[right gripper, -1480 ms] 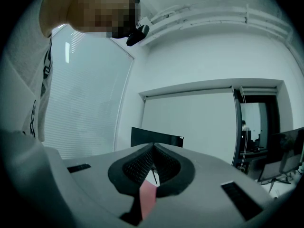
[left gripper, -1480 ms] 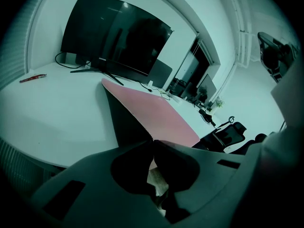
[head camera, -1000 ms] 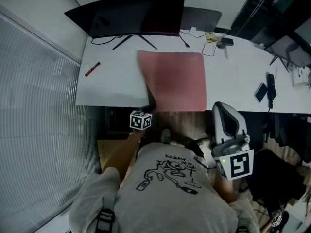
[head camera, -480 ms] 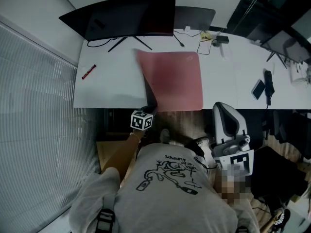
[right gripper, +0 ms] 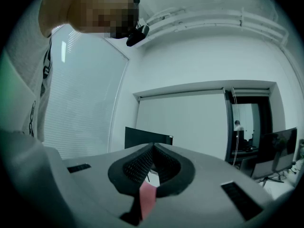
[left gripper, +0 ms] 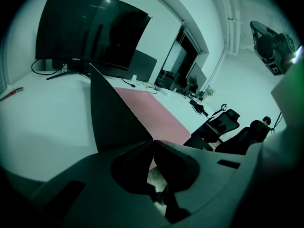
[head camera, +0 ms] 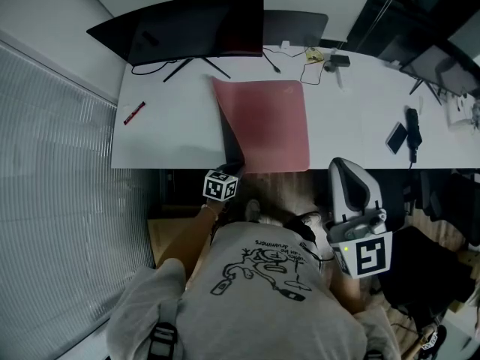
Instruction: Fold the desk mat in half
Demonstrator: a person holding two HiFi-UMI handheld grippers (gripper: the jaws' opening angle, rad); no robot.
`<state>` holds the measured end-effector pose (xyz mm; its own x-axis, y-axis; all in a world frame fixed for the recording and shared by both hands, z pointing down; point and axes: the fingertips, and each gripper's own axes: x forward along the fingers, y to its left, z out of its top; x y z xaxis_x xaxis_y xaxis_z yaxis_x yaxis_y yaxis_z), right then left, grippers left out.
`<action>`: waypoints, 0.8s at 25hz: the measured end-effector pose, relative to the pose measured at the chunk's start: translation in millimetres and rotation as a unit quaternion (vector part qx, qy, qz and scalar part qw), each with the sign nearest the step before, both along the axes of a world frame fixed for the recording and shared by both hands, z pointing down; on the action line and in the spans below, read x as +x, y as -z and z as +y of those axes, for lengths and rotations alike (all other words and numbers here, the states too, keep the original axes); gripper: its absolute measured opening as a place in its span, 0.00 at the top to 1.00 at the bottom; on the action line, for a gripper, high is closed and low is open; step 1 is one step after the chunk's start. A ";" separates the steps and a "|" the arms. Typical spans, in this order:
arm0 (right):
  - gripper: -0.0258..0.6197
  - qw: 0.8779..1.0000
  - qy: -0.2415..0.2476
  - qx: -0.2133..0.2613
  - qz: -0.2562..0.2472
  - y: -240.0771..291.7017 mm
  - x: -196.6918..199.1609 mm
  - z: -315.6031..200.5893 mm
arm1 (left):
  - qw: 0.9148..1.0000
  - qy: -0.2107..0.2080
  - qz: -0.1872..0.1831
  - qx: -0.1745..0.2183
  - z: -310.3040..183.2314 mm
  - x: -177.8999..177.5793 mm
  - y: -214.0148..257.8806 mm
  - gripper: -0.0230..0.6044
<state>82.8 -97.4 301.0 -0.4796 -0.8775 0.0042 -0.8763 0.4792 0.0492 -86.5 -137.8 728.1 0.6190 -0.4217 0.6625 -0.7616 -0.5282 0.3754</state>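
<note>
Pink flexible desk mat (head camera: pixel 270 126) lies on the white bench (head camera: pixel 165 137), near-left corner raised — left tool (left gripper: pixel 153 141) clamped shut on it. Right tool (right gripper: pixel 152 146) closed, empty. Likely light, floppy; take corners.

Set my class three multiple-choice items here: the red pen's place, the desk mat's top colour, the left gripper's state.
1. The red pen lies: A) on the floor; B) on the white desk, left of the desk mat; C) on a shelf.
2. The mat's top face is: A) pink; B) blue; C) green.
3. The left gripper has its fingers: A) open above the mat; B) resting on the desk; C) shut on the mat's raised near-left corner.
Answers: 1 B, it lies on bare desk; 2 A, pink in the head view; 3 C, the corner is pinched between them.
</note>
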 end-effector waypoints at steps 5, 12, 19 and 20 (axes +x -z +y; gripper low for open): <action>0.95 1.000 -0.008 -0.006 0.003 -5.3 9.6 -2.2 | 1.000 -0.004 0.000 -0.001 -0.9 10.7 -2.8 0.91; 0.95 1.000 0.004 0.000 -0.001 2.0 19.3 -6.0 | 1.000 -0.016 -0.005 -0.005 -1.0 28.1 -0.3 0.91; 0.95 1.000 0.007 0.004 0.001 -0.6 32.9 -8.3 | 1.000 -0.021 -0.009 -0.005 -1.2 44.3 -3.4 0.91; 0.95 1.000 0.005 0.001 0.002 -2.6 36.1 -9.0 | 1.000 -0.021 -0.010 -0.006 -1.1 46.3 -4.3 0.91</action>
